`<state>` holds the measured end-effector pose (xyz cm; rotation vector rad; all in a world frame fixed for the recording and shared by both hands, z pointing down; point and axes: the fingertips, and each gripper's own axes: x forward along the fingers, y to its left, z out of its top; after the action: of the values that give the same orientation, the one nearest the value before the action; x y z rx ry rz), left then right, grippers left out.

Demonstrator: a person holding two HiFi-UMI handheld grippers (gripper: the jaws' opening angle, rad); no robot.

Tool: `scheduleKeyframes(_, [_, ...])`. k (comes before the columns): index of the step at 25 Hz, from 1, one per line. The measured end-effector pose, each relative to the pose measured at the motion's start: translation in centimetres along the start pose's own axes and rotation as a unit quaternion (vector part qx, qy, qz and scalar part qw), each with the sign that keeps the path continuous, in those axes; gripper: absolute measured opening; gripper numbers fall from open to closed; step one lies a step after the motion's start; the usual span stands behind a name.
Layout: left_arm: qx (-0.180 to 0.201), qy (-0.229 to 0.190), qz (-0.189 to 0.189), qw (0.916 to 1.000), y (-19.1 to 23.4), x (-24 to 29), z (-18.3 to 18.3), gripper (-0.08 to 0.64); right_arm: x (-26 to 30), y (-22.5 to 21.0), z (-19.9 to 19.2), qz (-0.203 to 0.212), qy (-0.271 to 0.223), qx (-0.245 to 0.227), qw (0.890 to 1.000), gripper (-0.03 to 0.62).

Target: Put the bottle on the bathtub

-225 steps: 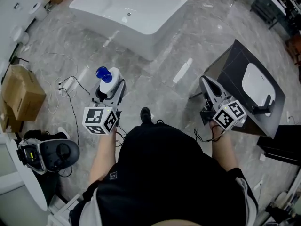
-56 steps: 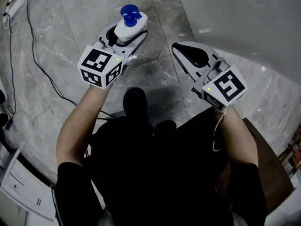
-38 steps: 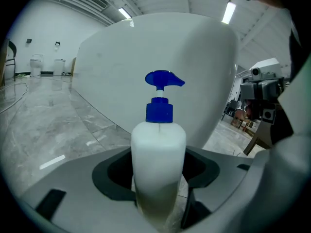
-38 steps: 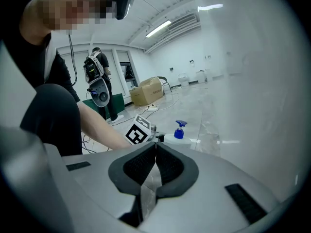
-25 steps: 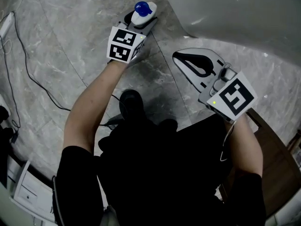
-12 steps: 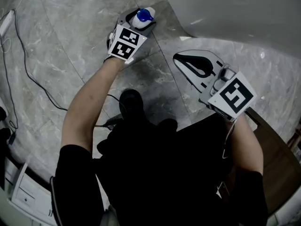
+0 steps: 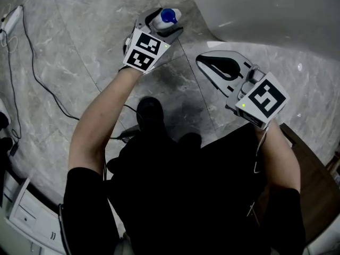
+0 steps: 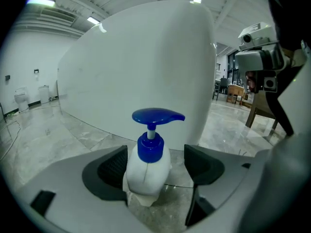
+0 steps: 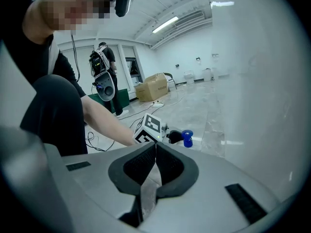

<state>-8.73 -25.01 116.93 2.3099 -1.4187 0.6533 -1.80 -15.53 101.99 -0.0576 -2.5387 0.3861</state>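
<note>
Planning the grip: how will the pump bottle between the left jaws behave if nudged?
The bottle looks like smooth rounded plastic, so probably slippery in a loose grip. Its pump head overhangs a narrow body, so a sideways push may tip it. The left gripper has its jaws apart, so nothing clamps it.

White bottle point(image 8: 146, 174) with blue pump point(image 8: 158, 116), white bathtub point(image 8: 136, 67), grey veined marble floor point(image 7: 74, 57); person's black clothes point(image 7: 180, 195)

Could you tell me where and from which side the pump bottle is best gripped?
I'd grip the bottle by its white body, below the blue collar, level from the side: it is broad and rounded, while the pump head is thin and overhangs. The open left gripper straddles it so.
</note>
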Motion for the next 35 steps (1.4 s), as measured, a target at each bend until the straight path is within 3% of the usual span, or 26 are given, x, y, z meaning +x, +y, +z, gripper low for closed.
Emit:
scheduleKeyframes(8, [-0.002, 0.001, 0.019, 0.9998, -0.1, -2.3, 0.0, 0.362, 0.6, 0.4, -0.3, 0.016, -0.007, -0.013, 1.0, 0.029])
scheduleKeyframes(14, [-0.032, -0.013, 0.036, 0.9988, 1.5, -4.5, 0.1, 0.362, 1.3, 1.2, -0.3, 0.032, 0.001, -0.025, 0.999, 0.029])
scheduleKeyframes(23, [-0.041, -0.027, 0.021, 0.9986, 0.3, -8.0, 1.9, 0.348, 1.8, 1.1, 1.7, 0.034, -0.017, -0.021, 0.999, 0.029])
scheduleKeyframes(25, [-0.057, -0.033, 0.011, 0.9977, 0.0, -8.7, 2.3, 0.291, 1.7, 1.1, 2.3, 0.032, -0.025, -0.026, 0.999, 0.029])
scheduleKeyframes(28, [-0.099, -0.052, -0.006, 0.9937, -0.2, -10.3, 4.0, 0.128, 0.9, 1.2, 4.1, 0.021, -0.039, -0.043, 0.998, 0.029])
scheduleKeyframes(30, [-0.099, -0.066, -0.008, 0.9929, -0.1, -11.6, 5.8, 0.056, 0.2, 1.0, 5.5, 0.006, -0.05, -0.057, 0.997, 0.029])
scheduleKeyframes(35, [-0.056, -0.072, -0.011, 0.9958, -0.5, -14.6, 10.0, 0.023, -1.9, 0.4, 9.6, -0.029, -0.095, -0.023, 0.995, 0.029])
